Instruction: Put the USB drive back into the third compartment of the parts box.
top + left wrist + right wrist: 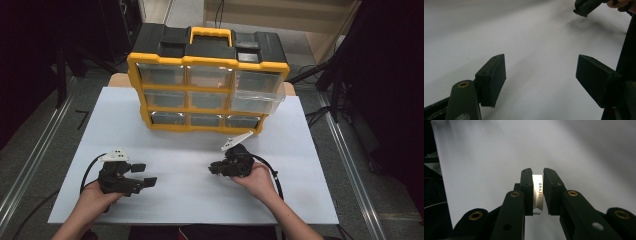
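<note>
Between right gripper [538, 195] jaws, eraser [537, 192] lengthwise

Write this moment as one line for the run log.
left gripper: open, over white table | right gripper: shut on small white eraser | yellow-and-black drawer organiser: behind

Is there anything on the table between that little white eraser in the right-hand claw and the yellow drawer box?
Nothing visible: the small white eraser, clamped in the right gripper, faces only bare white table before the yellow-and-black drawer organizer.
</note>
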`<state>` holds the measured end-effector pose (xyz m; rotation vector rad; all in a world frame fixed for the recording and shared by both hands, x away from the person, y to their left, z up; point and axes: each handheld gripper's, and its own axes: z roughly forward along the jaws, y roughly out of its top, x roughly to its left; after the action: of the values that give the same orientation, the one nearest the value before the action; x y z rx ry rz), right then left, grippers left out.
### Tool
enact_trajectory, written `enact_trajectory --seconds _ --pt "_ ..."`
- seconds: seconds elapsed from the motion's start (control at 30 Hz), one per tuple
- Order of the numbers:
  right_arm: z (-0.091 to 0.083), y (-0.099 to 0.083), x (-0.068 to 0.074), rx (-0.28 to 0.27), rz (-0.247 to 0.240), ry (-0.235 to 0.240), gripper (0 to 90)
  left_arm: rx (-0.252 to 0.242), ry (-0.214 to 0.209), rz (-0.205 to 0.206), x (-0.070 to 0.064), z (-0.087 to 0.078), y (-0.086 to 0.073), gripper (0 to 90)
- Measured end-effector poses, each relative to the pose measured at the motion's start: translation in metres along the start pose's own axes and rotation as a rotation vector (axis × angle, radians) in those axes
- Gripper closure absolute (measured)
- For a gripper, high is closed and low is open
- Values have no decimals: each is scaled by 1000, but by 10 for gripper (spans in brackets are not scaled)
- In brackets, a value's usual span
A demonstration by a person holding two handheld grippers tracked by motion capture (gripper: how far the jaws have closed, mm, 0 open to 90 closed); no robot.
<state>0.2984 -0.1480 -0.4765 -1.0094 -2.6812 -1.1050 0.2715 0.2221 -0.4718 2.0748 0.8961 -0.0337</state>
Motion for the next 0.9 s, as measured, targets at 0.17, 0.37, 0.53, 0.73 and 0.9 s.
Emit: enact_trajectory --seconds 0.17,0.37,0.53,0.73,0.9 --pt "-10 5 0 4 -44 21 764 -1 3 1 0 0 0 255" --pt "-18 12 5 53 -142 47 765 -5 -6 -5 -1 1 0 255" --pt "-25 22 6 94 -189 98 765 -2 -9 0 -1 1 -1 255" --pt "-31 29 9 135 -236 111 765 -1 -10 1 -1 1 -1 255" --pt "-39 32 13 154 -279 141 766 4 -11 7 -2 2 0 255"
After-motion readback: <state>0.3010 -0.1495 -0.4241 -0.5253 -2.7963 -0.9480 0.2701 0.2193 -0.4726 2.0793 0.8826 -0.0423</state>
